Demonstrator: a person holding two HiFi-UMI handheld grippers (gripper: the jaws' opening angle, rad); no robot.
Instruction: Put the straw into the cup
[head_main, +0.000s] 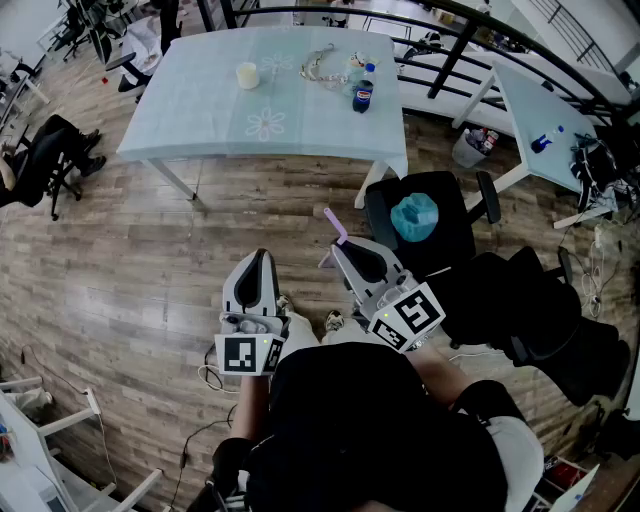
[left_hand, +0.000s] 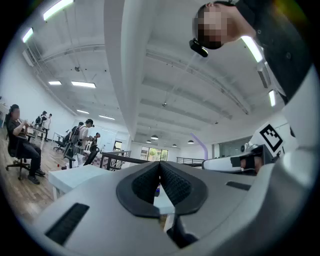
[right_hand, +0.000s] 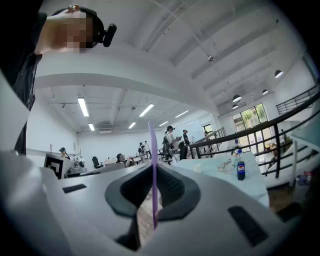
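Note:
A purple straw (head_main: 335, 226) stands upright between the pads of my right gripper (head_main: 338, 250), which is shut on it. In the right gripper view the straw (right_hand: 153, 170) runs straight up through the jaws. A small pale cup (head_main: 246, 75) stands on the far table (head_main: 190, 110), well ahead of both grippers; it shows again as the cup (right_hand: 197, 168) beyond the jaws. My left gripper (head_main: 260, 256) hovers beside the right one over the wooden floor, shut with nothing in it. The left gripper view shows its pads (left_hand: 172, 182) meeting, with the straw (left_hand: 202, 147) off to the right.
A cola bottle (head_main: 362, 96) and some clutter (head_main: 325, 65) share the table with the cup. A black office chair (head_main: 440, 245) with a teal object (head_main: 415, 217) stands just right of my right gripper. A dark railing (head_main: 450, 50) and a second table (head_main: 545, 110) lie at the right.

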